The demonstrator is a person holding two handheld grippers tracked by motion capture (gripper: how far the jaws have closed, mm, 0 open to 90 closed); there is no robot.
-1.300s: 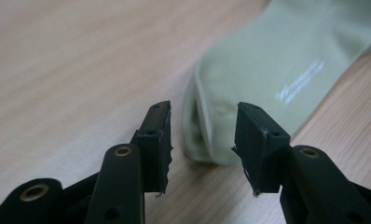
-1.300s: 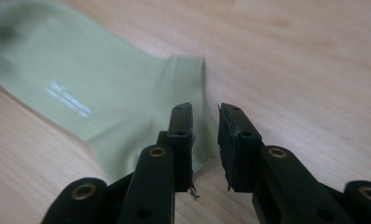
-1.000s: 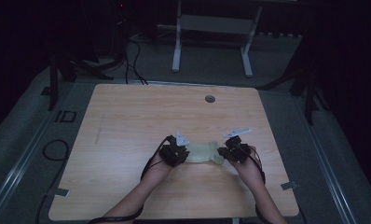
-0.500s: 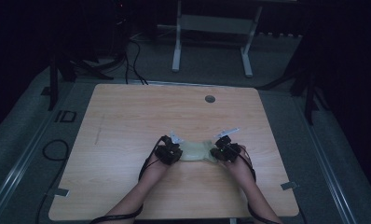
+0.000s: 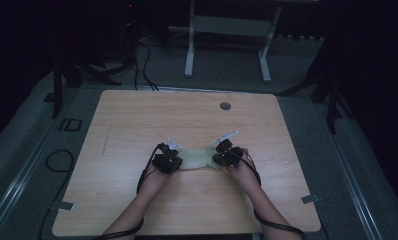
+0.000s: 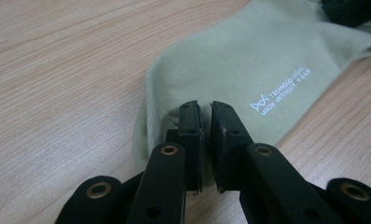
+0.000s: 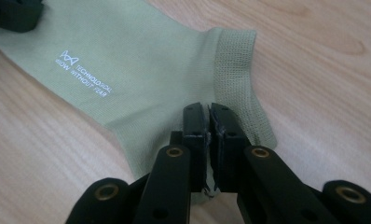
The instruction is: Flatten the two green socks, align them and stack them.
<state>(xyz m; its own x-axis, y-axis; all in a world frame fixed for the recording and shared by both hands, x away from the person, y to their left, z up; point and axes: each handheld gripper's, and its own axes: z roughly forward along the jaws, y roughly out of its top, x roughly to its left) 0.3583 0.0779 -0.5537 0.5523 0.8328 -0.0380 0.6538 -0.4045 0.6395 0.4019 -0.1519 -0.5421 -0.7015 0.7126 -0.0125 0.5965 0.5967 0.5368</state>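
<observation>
Sock (image 5: 197,158): pale green, flat on the wooden table (image 5: 137,120), near the middle and toward the near edge, stretched between both grippers.
Left gripper (image 6: 206,122): jaws clenched on the toe end.
Right gripper (image 7: 209,122): jaws clamped on the cuff end (ribbed band just beside the pads).
Risk: each pinch looks shallow, taking only the fabric's edge; a harder pull apart could slip one end free.
Second risk: uneven lifting could twist the sock.

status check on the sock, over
Left tongs shut on sock at the toe end. Right tongs shut on it near the ribbed cuff. Sock flat on table, stretched between both. Nothing in the way.
</observation>
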